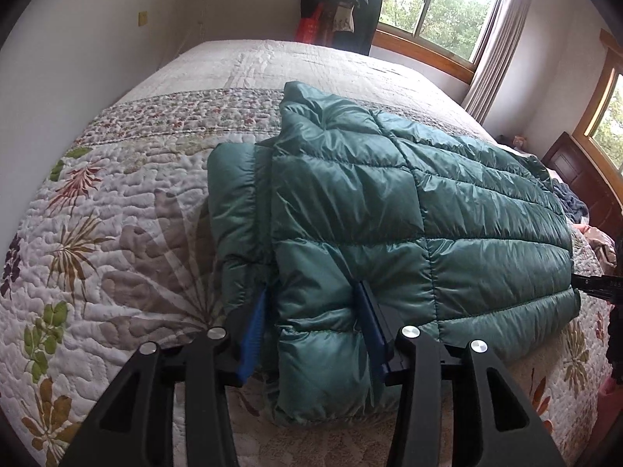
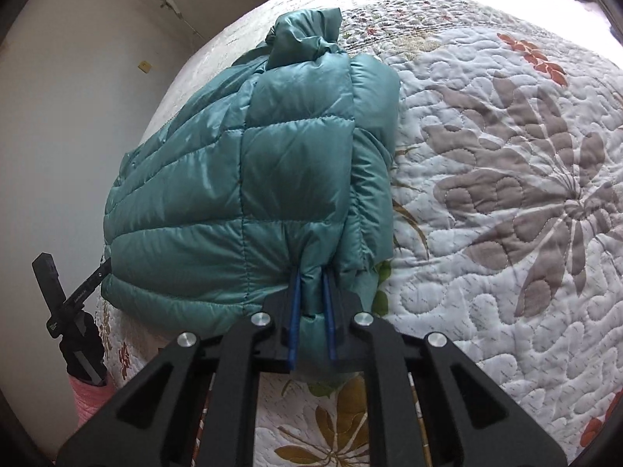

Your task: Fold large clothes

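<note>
Teal down jacket folded on the quilted bed, a gripper at each near corner.

The bed, under a white floral quilt (image 1: 117,202), fills both views, and the puffy teal down jacket (image 1: 389,210) lies on it near the front edge, folded into a thick block with a sleeve layer showing along one side and the collar end bunched at the far side. The left gripper (image 1: 311,327) stands wide apart, its blue-padded fingers (image 1: 253,334) straddling the jacket's near corner fold, pads beside the fabric and not squeezing it. The right gripper (image 2: 311,311) is pinched on the jacket's (image 2: 272,179) near hem, a narrow ridge of fabric caught between its blue pads. Behind the bed are a window (image 1: 440,4) with a curtain and dark clothes on hangers (image 1: 342,0).
</note>
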The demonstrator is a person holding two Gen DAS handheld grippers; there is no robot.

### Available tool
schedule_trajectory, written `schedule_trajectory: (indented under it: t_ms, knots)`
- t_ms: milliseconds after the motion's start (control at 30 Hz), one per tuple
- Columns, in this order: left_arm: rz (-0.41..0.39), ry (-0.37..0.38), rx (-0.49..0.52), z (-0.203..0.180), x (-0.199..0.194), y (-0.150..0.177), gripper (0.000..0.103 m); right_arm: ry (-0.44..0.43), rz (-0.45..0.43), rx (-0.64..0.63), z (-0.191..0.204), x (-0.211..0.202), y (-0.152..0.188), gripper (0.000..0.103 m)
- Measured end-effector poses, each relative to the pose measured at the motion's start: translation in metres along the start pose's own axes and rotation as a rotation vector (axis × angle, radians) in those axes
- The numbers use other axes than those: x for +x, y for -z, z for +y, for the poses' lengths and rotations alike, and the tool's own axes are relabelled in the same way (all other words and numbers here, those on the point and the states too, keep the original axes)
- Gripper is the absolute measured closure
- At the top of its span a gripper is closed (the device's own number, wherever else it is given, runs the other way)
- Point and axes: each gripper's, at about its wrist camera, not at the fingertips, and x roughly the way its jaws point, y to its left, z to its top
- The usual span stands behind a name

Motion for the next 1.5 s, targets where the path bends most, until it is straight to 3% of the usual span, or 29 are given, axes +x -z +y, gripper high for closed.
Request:
schedule_trajectory:
  t_ms: [133,233,400,467,667,867,1067,1233,1300,1333,1400,1500]
  knots:
    - [0.0,-0.008,-0.001,0.001,-0.004,-0.001,0.055,0.002,-0.013,-0.012,0.005,-0.008,-0.002,0.091]
    - [-0.008,-0.015,-0.009,0.005,-0.015,-0.002,0.039,-0.005,-0.05,-0.028,0.008,-0.022,-0.003,0.088]
    - [-0.039,-0.009,-0.027,0.018,-0.031,-0.011,0.025,-0.018,-0.124,-0.025,0.005,-0.044,-0.01,0.045]
    - [-0.036,0.004,-0.044,0.025,-0.032,-0.017,0.023,-0.034,-0.134,-0.019,0.003,-0.047,-0.015,0.035]
    - [0.033,0.121,-0.112,0.047,-0.01,-0.03,0.021,-0.108,-0.081,0.023,-0.008,-0.033,-0.034,0.025]
    - [0.088,0.168,-0.148,0.056,0.019,-0.034,0.02,-0.124,-0.029,0.055,-0.015,-0.003,-0.045,0.024]
    - [0.117,0.307,-0.183,0.053,0.037,-0.036,0.019,-0.186,0.013,0.096,-0.025,0.024,-0.052,0.02]
    - [0.125,0.299,-0.163,0.037,0.048,-0.039,0.013,-0.23,0.025,0.1,-0.025,0.039,-0.057,0.019]
    - [0.124,0.283,-0.153,0.031,0.051,-0.04,0.015,-0.225,0.016,0.086,-0.022,0.04,-0.058,0.024]
    - [0.118,0.271,-0.151,0.028,0.051,-0.04,0.019,-0.223,0.013,0.079,-0.02,0.04,-0.058,0.027]
    - [0.109,0.28,-0.158,0.027,0.049,-0.04,0.046,-0.242,0.014,0.08,-0.018,0.039,-0.056,0.045]
    - [0.096,0.279,-0.161,0.023,0.041,-0.041,0.069,-0.262,-0.001,0.063,-0.011,0.033,-0.054,0.065]
